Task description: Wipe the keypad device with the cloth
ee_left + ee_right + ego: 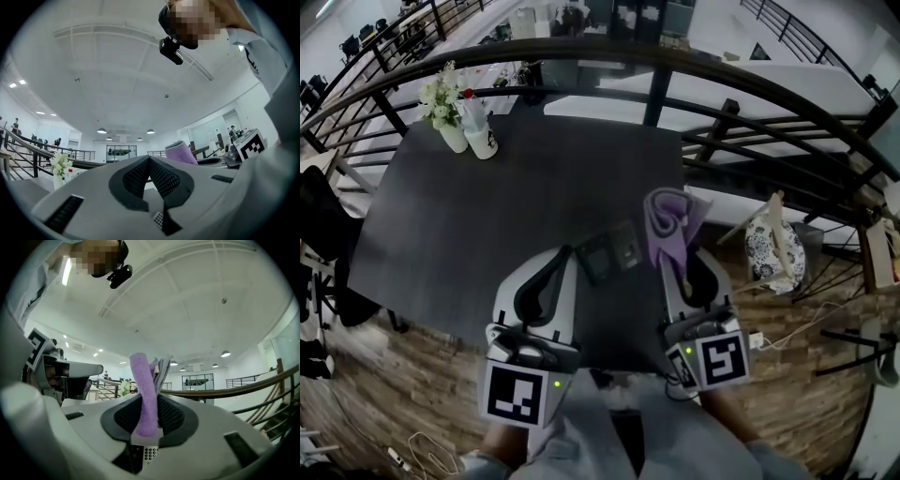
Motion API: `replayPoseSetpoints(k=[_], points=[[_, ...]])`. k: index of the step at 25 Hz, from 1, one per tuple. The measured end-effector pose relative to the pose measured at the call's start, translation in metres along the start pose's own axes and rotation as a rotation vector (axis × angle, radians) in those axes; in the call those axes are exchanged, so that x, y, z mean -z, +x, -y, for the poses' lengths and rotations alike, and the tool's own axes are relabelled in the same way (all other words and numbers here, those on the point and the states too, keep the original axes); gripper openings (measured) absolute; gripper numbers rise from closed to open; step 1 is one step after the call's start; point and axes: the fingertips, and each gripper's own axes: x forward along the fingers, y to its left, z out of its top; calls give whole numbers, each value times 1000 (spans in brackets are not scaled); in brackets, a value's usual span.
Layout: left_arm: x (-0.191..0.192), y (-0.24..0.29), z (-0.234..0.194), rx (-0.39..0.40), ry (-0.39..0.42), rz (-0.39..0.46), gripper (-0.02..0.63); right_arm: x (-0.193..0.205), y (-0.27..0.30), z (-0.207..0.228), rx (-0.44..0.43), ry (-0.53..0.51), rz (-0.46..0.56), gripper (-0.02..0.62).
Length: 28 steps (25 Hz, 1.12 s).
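Right tool pinching purple cloth, left tool closed, keypad device between

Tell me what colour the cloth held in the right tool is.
The cloth is light purple, a plain lilac with no pattern; the right gripper view shows it best.
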Motion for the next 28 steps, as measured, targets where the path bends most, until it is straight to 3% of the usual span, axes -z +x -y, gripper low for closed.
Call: replayPoseSetpoints(k=[28], points=[[2,1,8,8,4,-17,9,11,-3,1,-27,-7,-45,98]])
